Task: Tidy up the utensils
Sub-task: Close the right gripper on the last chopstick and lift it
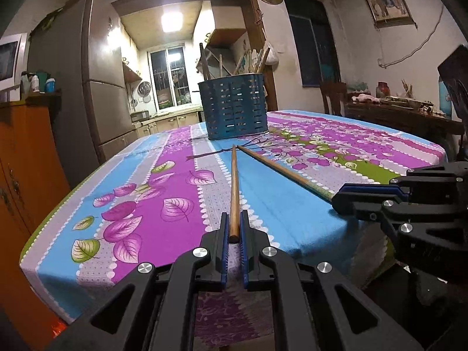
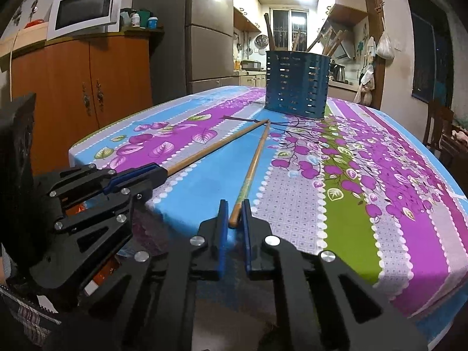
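At the lower centre of the left wrist view, the left tongs [image 1: 234,229] are clenched on the thick end of one wooden chopstick [image 1: 234,187], which is seen running straight up the frame with its thin tip resting on the desk [image 1: 131,181], a surface covered by a blue, purple and green flowered cloth. In the right wrist view, the right tongs [image 2: 234,215] are likewise closed on the butt of a second chopstick [image 2: 253,166], held slightly off-centre between the blue pads. Both sticks are gripped at their very ends, and their tips are brought almost together in the middle of each frame, just short of the blue slotted utensil holder [image 1: 234,108], which stands upright further up the picture and already has several wooden utensils leaning inside it. The grip at the butt ends appears chosen so that the full length of each stick stays free to be swung upright and lowered into the holder. The tips are judged to be left on the cloth as a pivot and a steadying point. Neither stick has yet been lifted clear, so delivery into the holder remains to be done.
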Demonstrator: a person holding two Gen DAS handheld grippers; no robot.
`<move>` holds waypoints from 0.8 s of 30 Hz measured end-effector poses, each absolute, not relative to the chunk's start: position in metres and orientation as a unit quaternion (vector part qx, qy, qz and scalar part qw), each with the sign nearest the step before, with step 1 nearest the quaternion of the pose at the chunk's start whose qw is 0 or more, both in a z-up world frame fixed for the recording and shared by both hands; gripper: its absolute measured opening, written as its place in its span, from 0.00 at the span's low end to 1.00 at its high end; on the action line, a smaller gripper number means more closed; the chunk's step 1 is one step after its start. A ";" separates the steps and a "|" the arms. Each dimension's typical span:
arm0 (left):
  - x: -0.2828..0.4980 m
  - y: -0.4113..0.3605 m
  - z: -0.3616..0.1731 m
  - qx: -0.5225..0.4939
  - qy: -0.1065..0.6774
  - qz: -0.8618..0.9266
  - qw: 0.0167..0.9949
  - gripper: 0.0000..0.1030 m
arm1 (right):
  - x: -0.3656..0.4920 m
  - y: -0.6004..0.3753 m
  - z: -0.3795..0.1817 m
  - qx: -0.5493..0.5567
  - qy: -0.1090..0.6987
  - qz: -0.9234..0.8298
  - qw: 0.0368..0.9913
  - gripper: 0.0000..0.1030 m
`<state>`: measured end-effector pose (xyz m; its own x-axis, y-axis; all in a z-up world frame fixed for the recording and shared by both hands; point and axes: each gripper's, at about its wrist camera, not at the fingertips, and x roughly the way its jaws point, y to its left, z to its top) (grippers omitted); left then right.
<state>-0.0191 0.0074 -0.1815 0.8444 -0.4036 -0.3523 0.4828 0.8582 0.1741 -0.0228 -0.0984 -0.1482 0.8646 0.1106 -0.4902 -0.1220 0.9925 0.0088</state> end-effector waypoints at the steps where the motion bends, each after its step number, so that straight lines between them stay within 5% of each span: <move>1: -0.020 0.006 -0.181 0.131 0.152 -0.232 0.952 0.08 | -0.023 -0.099 -0.148 -0.010 0.253 0.061 0.966 0.07; 12: -0.027 0.007 -0.161 0.134 0.130 -0.225 0.956 0.07 | -0.034 -0.115 -0.129 0.008 0.214 0.049 0.975 0.06; 24: -0.023 0.025 -0.072 0.088 0.102 -0.223 0.966 0.07 | -0.038 -0.141 -0.065 -0.014 0.141 0.043 0.989 0.05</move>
<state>-0.0230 0.0253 -0.0720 0.8799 -0.4123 -0.2361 0.4482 0.8853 0.1241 -0.0379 -0.1405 -0.0651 0.9563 0.0815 -0.2809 -0.0896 0.9959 -0.0160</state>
